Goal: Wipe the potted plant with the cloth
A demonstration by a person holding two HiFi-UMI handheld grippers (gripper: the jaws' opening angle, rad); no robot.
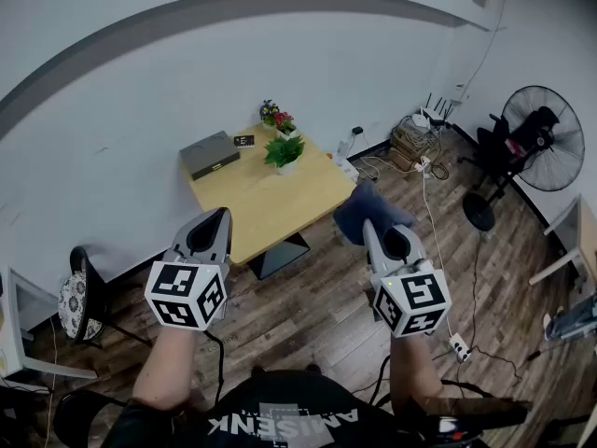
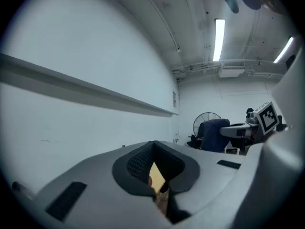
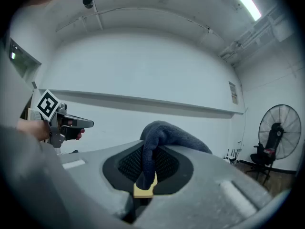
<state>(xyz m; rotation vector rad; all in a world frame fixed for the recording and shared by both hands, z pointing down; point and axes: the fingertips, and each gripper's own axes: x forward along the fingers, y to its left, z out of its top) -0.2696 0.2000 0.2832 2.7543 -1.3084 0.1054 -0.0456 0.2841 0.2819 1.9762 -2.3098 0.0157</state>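
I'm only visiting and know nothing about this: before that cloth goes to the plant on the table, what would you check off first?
1. Cloth clamped in right gripper: ok.
2. Left gripper shut, holding nothing: ok.
3. Potted plant upright on the table: ok.
4. Cloth reaching the plant: not ok, both grippers are held well back from it.
5. Plant's near side open to approach: ok; flower pot stands behind it, grey box to its left.

A flat grey box (image 1: 209, 154) lies at the counter's (image 1: 252, 203) far left corner; a standing fan (image 1: 544, 138) stands on the wooden floor (image 1: 308, 306).
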